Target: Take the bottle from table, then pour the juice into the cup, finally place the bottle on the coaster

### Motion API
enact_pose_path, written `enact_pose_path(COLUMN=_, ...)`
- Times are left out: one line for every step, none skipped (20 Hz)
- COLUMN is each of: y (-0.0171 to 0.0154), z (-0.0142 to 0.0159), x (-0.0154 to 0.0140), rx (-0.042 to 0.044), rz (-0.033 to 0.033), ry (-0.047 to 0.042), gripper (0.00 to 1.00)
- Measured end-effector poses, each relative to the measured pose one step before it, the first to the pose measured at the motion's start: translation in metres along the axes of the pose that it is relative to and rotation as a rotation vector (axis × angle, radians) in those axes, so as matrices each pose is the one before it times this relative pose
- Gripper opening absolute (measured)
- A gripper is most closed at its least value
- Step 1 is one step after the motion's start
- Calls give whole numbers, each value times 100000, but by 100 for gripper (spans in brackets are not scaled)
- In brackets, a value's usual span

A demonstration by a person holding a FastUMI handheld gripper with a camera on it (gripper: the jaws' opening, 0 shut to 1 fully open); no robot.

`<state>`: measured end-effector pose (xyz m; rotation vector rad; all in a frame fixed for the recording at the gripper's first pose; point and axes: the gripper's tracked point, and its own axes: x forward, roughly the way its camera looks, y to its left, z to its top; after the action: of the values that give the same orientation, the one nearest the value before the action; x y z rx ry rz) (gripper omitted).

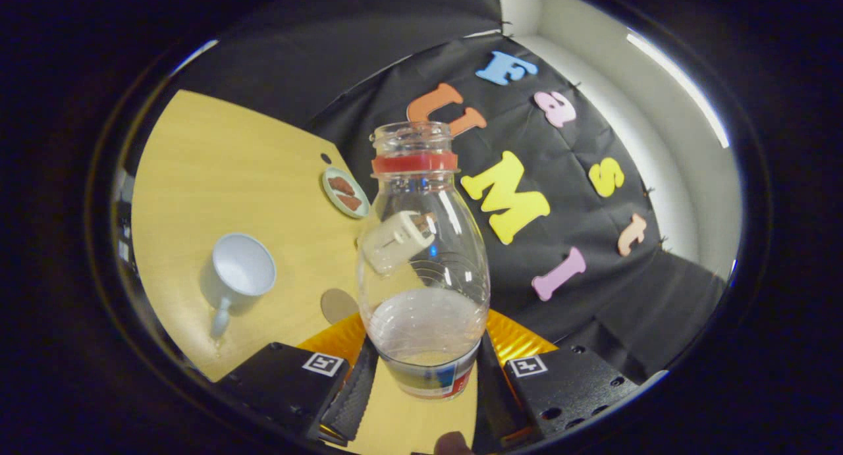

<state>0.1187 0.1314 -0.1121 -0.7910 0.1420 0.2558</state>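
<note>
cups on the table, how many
1. The white cup stands on the table, off to the side of the bottle that the tool holds between its fingers. Another could be hidden behind the bottle.

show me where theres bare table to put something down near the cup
Widest bare table lies beyond the white cup, stretching to the small plate. A narrower strip runs between cup and round coaster. It is crowded around the bottle, which the hand-held gripper clamps.

Bottle (425, 257) between the jaws, cup (240, 274) on table (217, 159) to its left, plate (346, 191) beyond.
</note>
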Motion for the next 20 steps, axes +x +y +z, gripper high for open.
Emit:
enact_pose_path(y=-143, z=344, x=-273, rx=10844, rz=2290, ry=-1242, gripper=77)
enact_pose_path(y=-247, z=293, x=38, rx=9658, rz=2176, ry=-1768, gripper=76)
enact_pose_path(y=-330, z=214, x=-18, rx=8657, rz=2008, ry=-1220, gripper=76)
enact_pose_path(y=-379, z=43, x=217, rx=7837, rz=1669, ry=-1260, gripper=76)
enact_pose_path(y=-641, z=356, x=205, rx=6490, rz=1021, ry=-1422, gripper=76)
enact_pose_path(y=-692, z=247, x=185, rx=5448, rz=970, ry=-1030, gripper=76)
enact_pose_path(y=-733, z=453, x=258, rx=5352, rz=273, ry=-1803, gripper=76)
enact_pose_path(y=-411, z=445, x=1034, rx=4164, rz=1050, ry=-1131, gripper=76)
enact_pose_path(y=-472, z=344, x=947, rx=4002, rz=933, ry=80, gripper=76)
enact_pose_path(y=-478, z=187, x=942, rx=3061, rz=978, ry=909, gripper=76)
enact_pose_path(y=-352, z=499, x=968, rx=2833, rz=966, ry=-384, gripper=76)
enact_pose_path(y=-336, z=80, x=776, rx=1862, rz=803, ry=990, gripper=76)
enact_pose_path(y=-269, z=221, x=987, rx=1154, rz=541, ry=38, gripper=76)
enact_pose_path(y=-153, z=137, x=793, rx=397, rz=606, ry=-189, gripper=76)
enact_pose_path(y=-109, z=38, x=919, rx=438, rz=607, ry=447, gripper=76)
enact_pose_path(y=186, z=-304, x=872, rx=1326, rz=1090, ry=424, gripper=76)
enact_pose_path(y=282, z=-212, x=1110, rx=1624, rz=1566, ry=398, gripper=76)
enact_pose_path(y=96, z=-428, x=1219, rx=801, rz=920, ry=1031, gripper=76)
enact_pose_path(y=39, z=-441, x=1358, rx=643, rz=824, ry=458, gripper=76)
enact_pose_path(y=97, z=-652, x=1123, rx=1122, rz=1078, ry=1117, gripper=76)
